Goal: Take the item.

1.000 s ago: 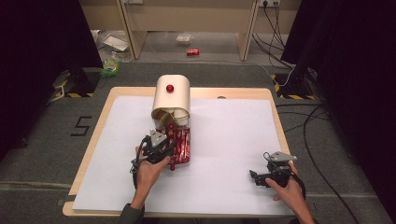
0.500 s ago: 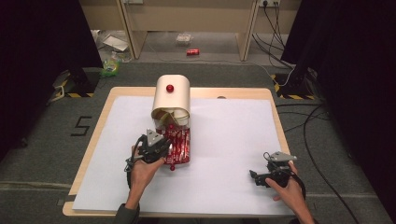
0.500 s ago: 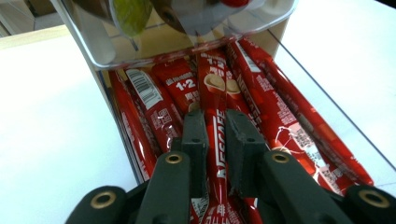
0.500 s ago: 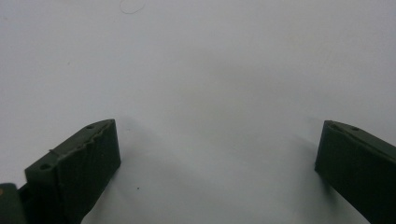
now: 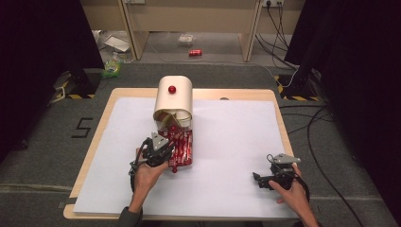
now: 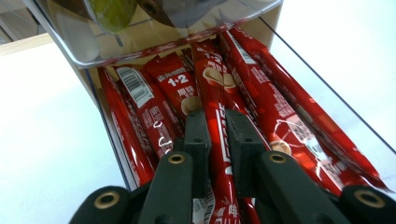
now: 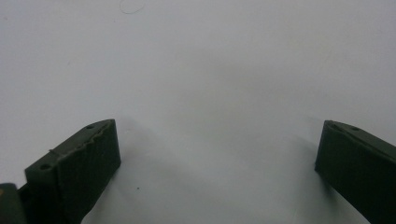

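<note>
A cream dispenser box (image 5: 174,97) with a red knob (image 5: 172,89) stands at the table's back middle. Its clear tray (image 6: 327,107) sticks out toward me and holds several red stick packets (image 5: 183,145). My left gripper (image 5: 164,145) reaches into the tray. Its jaws have just been closing and now press on one red packet (image 6: 218,93), as the left gripper view shows (image 6: 218,122). My right gripper (image 5: 259,178) rests low at the front right. In the right gripper view its jaws (image 7: 217,135) stand wide apart over bare white sheet.
A white sheet (image 5: 227,132) covers the wooden tabletop (image 5: 106,113). On the floor beyond the table lie a red can (image 5: 195,52) and some litter (image 5: 112,67). Cables (image 5: 312,127) run along the floor at the right.
The left gripper's jaws have closed in on a red packet in the tray. The right hand and its gripper have kept still.
</note>
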{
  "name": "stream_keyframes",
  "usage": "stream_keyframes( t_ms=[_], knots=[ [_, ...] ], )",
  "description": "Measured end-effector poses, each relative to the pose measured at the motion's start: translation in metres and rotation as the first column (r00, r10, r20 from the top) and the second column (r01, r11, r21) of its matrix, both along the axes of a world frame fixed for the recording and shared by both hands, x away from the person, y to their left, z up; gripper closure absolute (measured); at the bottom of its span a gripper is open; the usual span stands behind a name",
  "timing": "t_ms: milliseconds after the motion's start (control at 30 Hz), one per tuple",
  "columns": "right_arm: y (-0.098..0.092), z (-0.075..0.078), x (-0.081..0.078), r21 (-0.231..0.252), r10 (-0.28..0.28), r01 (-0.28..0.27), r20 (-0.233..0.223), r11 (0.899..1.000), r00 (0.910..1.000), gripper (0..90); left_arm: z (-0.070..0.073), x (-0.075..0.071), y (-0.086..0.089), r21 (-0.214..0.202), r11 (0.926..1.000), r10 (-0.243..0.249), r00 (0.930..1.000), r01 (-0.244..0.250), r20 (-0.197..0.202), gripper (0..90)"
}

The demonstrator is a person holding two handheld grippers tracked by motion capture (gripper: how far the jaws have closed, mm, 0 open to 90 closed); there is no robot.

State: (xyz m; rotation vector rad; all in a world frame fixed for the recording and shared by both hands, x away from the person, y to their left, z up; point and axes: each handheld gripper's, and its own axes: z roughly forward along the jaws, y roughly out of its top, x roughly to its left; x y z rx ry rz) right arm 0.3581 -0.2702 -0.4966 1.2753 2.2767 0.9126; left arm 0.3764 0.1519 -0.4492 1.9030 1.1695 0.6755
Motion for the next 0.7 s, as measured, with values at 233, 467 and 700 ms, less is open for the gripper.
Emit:
stream_keyframes(
  t_ms=[233, 467, 700],
  knots=[
    [0.0, 0.0, 0.0, -0.001, 0.0, 0.0, 0.003, 1.0, 1.0, 0.7, 0.005, -0.008, 0.005, 0.009, 0.9997, -0.023, 0.9997, 0.024, -0.007, 80.0],
    [0.0, 0.0, 0.0, 0.001, 0.0, 0.0, -0.002, 1.0, 1.0, 0.5, 0.01, -0.023, 0.01, 0.016, 0.999, -0.041, 0.9992, 0.041, 0.004, 80.1],
    [0.0, 0.0, 0.0, 0.0, -0.001, 0.001, 0.001, 1.0, 1.0, 0.7, 0.017, -0.041, 0.019, -0.016, 0.9975, -0.068, 0.9977, 0.068, 0.007, 80.3]
  ],
)
